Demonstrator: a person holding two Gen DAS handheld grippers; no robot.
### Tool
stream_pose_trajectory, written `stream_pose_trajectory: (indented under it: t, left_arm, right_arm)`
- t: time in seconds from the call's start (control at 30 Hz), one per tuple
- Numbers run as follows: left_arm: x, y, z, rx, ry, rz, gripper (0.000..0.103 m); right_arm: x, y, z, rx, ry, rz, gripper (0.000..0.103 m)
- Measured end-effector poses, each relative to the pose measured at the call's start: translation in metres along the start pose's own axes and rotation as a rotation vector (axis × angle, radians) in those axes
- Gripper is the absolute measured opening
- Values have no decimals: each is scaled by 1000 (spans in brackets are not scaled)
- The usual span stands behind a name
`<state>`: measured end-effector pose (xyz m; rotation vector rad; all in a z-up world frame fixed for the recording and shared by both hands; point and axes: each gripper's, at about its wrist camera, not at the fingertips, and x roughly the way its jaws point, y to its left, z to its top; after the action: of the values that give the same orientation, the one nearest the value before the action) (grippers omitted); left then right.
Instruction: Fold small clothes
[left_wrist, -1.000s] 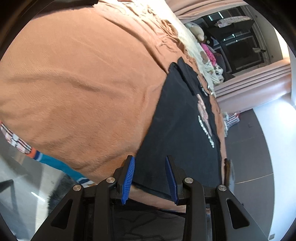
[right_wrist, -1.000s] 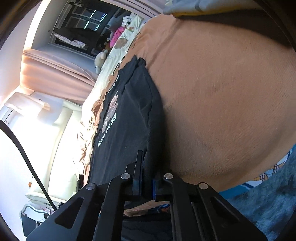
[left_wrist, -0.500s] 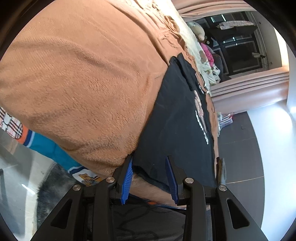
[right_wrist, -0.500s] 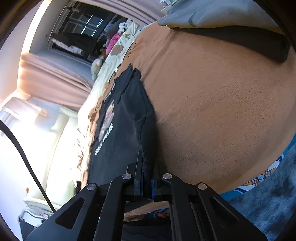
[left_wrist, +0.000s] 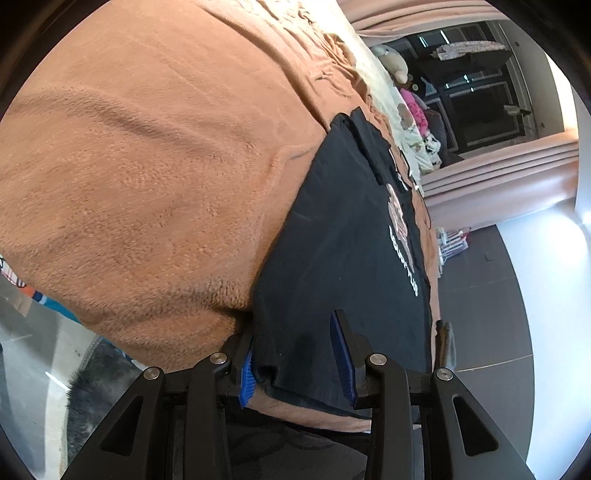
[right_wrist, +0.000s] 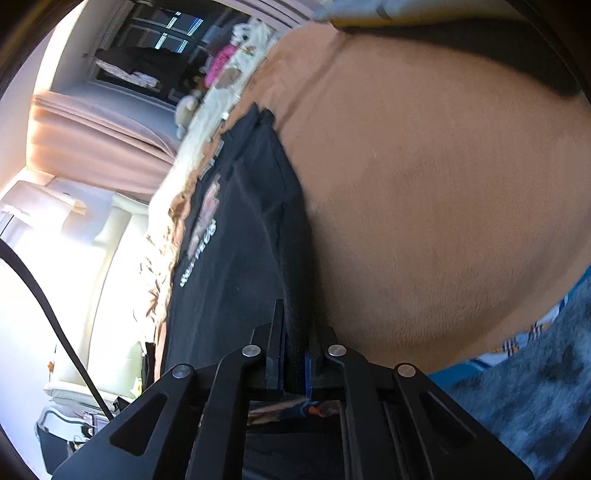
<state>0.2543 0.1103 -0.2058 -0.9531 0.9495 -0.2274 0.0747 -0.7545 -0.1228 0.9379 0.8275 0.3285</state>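
Since a second ago our left tongs (left_wrist: 297, 354) have pushed in onto the hem of the black T-shirt (left_wrist: 347, 258); before, the cloth edge sat just ahead of the blue pads. Left tongs are spread wide, hem corner lying between the two pads, one pad (left_wrist: 341, 356) resting on top of the fabric, the other at the shirt's side edge. Right tongs (right_wrist: 295, 363) are clamped tight on the other hem corner, cloth bunched up between the pads.

The shirt lies flat along the bed's near edge, print (left_wrist: 400, 236) facing up, neck end pointing away from us toward the window (left_wrist: 476, 107).

The bed is covered by an orange-brown fleece blanket (left_wrist: 155, 177). Cream sheet (left_wrist: 384, 85) and stuffed toys (left_wrist: 393, 62) at the far end, pink curtains (left_wrist: 498, 177) beyond. Dark tile floor (left_wrist: 491, 302) on one side, grey shaggy rug (right_wrist: 532, 413) by the near corner. A black cable (right_wrist: 48, 306) crosses the right view. Nothing lies over the shirt.
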Motion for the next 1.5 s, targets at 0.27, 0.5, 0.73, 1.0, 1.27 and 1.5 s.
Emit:
stream_pose_trajectory:
  t: [0.27, 0.5, 0.73, 1.0, 1.27, 1.5]
  left_arm:
    - [7, -2, 6, -9, 12, 34, 37]
    - [9, -4, 7, -6, 3, 49, 36]
    - [8, 5, 10, -37, -8, 61, 6]
    - [-24, -17, 13, -14, -58, -61, 3]
    - [-63, -38, 17, -13, -125, -175, 3]
    - [-108, -48, 16, -9, -174, -262, 2]
  right_arm:
    - [5, -1, 1, 14, -18, 67, 22]
    - [7, -2, 1, -9, -57, 28, 34]
    - [12, 5, 4, 11, -51, -24, 2]
    - [-17, 37, -1, -49, -90, 44, 1]
    - [-51, 44, -8, -55, -117, 129, 1]
    - [-73, 44, -26, -56, -130, 189, 1]
